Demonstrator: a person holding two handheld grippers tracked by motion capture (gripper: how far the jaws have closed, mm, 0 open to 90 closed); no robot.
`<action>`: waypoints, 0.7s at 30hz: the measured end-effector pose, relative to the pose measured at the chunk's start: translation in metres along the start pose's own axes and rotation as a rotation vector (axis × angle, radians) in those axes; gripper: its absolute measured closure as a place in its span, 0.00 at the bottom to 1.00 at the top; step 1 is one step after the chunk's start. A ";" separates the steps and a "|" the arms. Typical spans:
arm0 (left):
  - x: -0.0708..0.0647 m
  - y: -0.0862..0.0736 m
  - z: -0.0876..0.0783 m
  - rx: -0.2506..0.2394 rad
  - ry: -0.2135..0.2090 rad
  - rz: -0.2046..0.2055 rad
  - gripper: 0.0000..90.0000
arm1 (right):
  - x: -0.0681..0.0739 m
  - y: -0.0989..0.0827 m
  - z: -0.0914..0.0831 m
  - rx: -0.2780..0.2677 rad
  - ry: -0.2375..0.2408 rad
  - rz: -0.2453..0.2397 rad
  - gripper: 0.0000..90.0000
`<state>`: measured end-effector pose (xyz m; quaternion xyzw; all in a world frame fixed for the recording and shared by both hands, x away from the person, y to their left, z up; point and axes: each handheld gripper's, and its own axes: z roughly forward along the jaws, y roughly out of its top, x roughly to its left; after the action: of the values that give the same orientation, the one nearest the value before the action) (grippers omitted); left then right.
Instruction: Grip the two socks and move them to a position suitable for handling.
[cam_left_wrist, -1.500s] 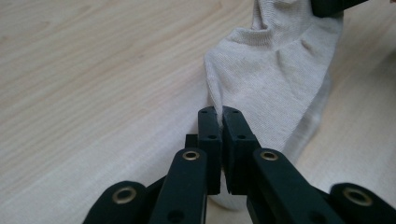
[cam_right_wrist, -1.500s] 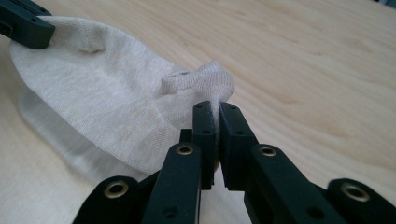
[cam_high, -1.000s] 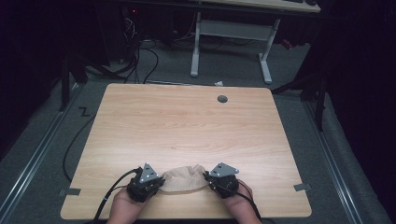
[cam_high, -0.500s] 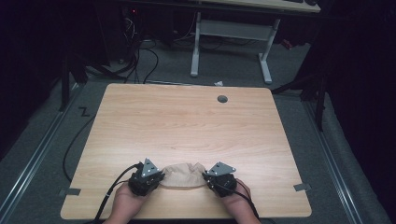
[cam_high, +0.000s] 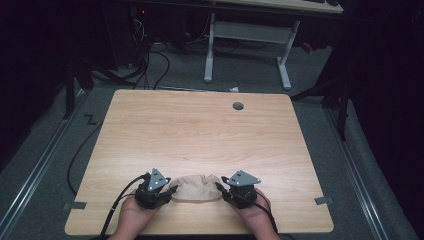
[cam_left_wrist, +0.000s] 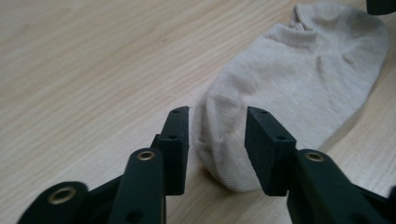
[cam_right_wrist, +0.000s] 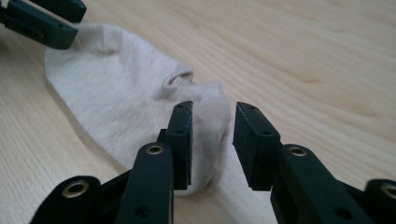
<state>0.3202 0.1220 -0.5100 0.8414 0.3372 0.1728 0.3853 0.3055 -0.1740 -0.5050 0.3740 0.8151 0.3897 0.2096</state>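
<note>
Evidently the work is at a letting-go step: a beige sock (cam_high: 196, 187) lies flat on the wooden table (cam_high: 200, 130), at about six o'clock near the front edge, with the left gripper (cam_high: 162, 192) at its nine o'clock end and the right gripper (cam_high: 225, 192) at its three o'clock end. Both pairs of jaws have just been opening; each now stands released, an end of the sock (cam_left_wrist: 219, 140) between the jaws but unpinched. Next, I judge, both hands should back away without snagging the cloth. The sock (cam_right_wrist: 140, 107) is soft ribbed knit, rounded at the ends, slightly rumpled; the tabletop is smooth pale woodgrain.
</note>
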 end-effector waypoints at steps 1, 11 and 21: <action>0.002 0.001 -0.003 -0.008 0.002 -0.004 0.64 | -0.001 0.000 -0.001 -0.006 -0.006 0.003 0.74; 0.038 0.001 -0.024 -0.072 0.051 -0.081 0.56 | -0.038 -0.005 -0.011 -0.069 -0.122 0.077 0.66; 0.074 -0.013 -0.026 -0.016 0.114 -0.133 0.49 | -0.076 -0.023 -0.016 -0.062 -0.246 0.146 0.62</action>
<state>0.3530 0.1943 -0.5007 0.8028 0.4122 0.1971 0.3830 0.3333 -0.2504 -0.5100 0.4707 0.7414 0.3801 0.2902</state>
